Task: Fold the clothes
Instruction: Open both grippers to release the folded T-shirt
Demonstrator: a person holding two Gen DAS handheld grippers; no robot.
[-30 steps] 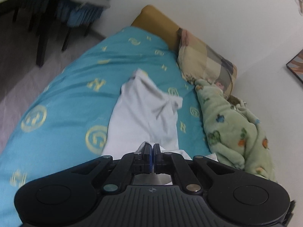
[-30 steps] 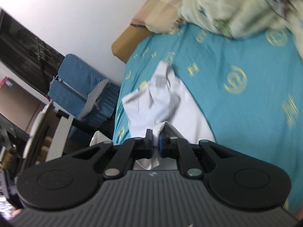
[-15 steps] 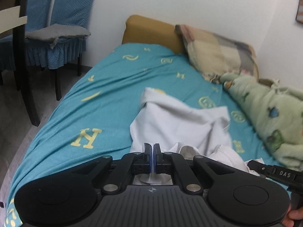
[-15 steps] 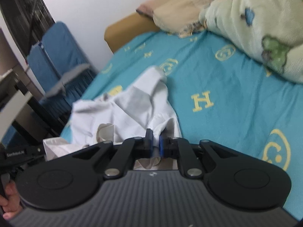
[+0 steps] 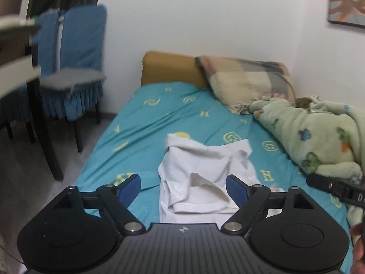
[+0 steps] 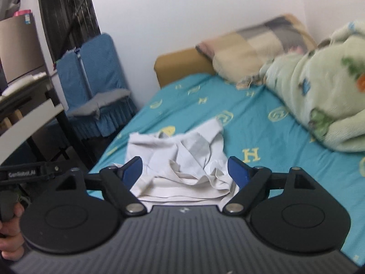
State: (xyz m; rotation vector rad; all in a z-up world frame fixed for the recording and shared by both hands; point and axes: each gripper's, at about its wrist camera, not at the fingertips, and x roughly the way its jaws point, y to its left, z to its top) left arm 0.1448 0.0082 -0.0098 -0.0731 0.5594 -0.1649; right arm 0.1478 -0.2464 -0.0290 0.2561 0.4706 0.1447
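Teal bed (image 5: 146, 123): white shirt (image 5: 200, 171) crumpled between both wide-open, empty fingers (image 5: 130, 187).

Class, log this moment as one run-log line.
left claw: open | right claw: open | white shirt: crumpled on teal bedsheet, unheld

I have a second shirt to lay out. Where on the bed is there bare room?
Bare sheet lies between the white shirt and the chair-side edge, and beyond it toward the tan headboard. The wall side is crowded by the green blanket and pillow.
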